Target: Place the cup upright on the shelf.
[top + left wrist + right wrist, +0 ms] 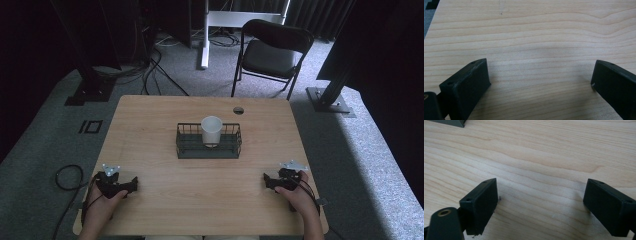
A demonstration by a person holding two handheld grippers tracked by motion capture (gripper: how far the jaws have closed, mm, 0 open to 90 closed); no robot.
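Both our grippers, left gripper (131, 184) and right gripper (267, 181), rest wide apart on the near table (150, 120). Reaching carelessly, we might tip the white cup (211, 130) inside the wire basket (186, 149).

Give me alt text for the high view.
A white paper cup stands upright in a dark wire basket mid-table on the light wooden table. The left gripper and right gripper rest near its front corners, jaws pointing inward.

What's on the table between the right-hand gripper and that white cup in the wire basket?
Nothing: in the high view, bare wood runs from the right gripper to the wire basket that holds the white cup. The right gripper view shows plain table ahead of its open jaws.
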